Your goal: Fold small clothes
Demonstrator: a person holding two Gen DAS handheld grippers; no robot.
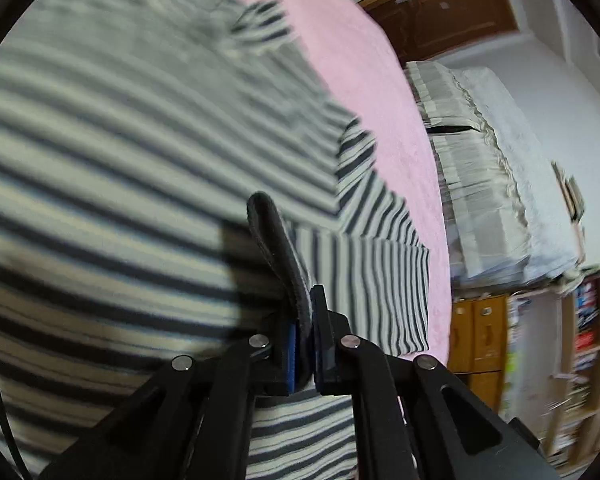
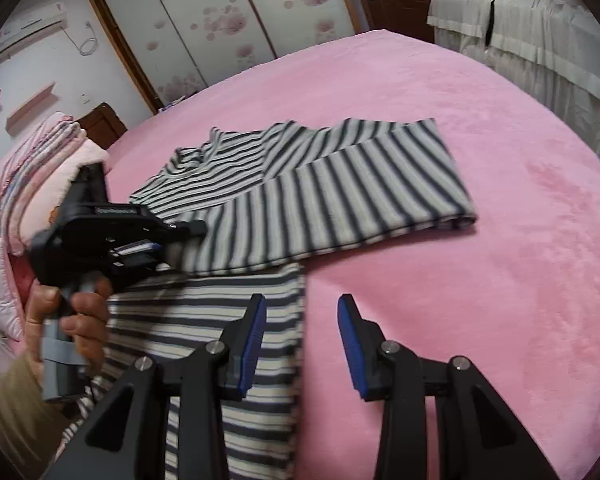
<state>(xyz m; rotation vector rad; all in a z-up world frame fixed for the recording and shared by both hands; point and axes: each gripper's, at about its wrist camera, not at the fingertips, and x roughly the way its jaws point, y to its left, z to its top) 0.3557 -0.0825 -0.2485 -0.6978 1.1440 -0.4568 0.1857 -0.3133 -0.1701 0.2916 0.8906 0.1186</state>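
We see the pink bed (image 2: 480, 160) filling the frame w/ the striped shirt (image 2: 320, 188) across its center, part-folded; to fold well, we'd keep the left gripper (image 1: 304, 320) clamped on the dark hem and carry it over evenly. Only the right view shows the right gripper (image 2: 302, 344), jaws apart, empty, lower center, by the shirt's edge.
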